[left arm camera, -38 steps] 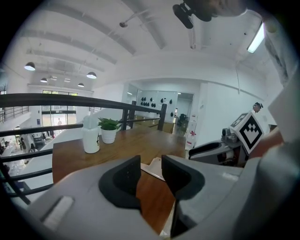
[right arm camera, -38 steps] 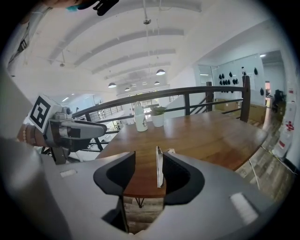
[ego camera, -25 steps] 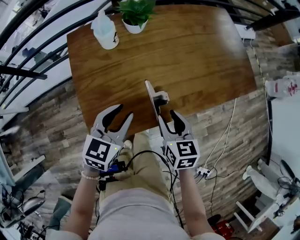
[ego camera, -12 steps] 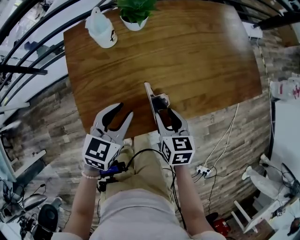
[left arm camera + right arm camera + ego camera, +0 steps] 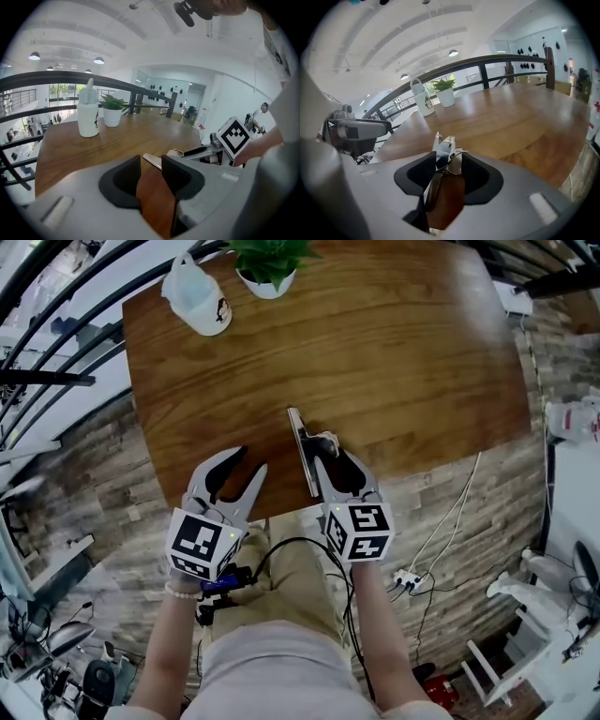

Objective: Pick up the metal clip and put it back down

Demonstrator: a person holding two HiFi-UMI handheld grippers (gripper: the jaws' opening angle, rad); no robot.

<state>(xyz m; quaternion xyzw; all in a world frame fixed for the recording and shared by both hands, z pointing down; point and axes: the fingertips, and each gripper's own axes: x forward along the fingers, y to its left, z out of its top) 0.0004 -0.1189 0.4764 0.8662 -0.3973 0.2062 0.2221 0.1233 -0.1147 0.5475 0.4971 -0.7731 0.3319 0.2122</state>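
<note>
- My operator's forearms (image 5: 375,634) enter from the bottom of the head view, over a lap in light trousers (image 5: 291,563).
- Left gripper (image 5: 248,463): lower left of centre, over the near edge of the table. The jaws are spread. In the left gripper view only bare wood and the far tip of the clip show in the gap.
- Right gripper (image 5: 330,461): just right of centre, pointing down at the table's near edge. The jaws are spread wide and have just been closing. In the right gripper view the clip's raised handle stands between them, with a pad close beside it on each side.
- Metal clip (image 5: 302,446): a long silvery bar lying on the wood at frame centre. It runs away from me, with its handle end inside the right gripper's jaws.
- Table (image 5: 403,352): brown wood grain, filling the upper middle of the frame.
- White bottle (image 5: 199,301): upright at the table's far left corner.
- Potted plant (image 5: 270,268): in a white pot, just right of the bottle at the top edge.
- Dark railing (image 5: 56,329): curving bars beyond the table, upper left.
</note>
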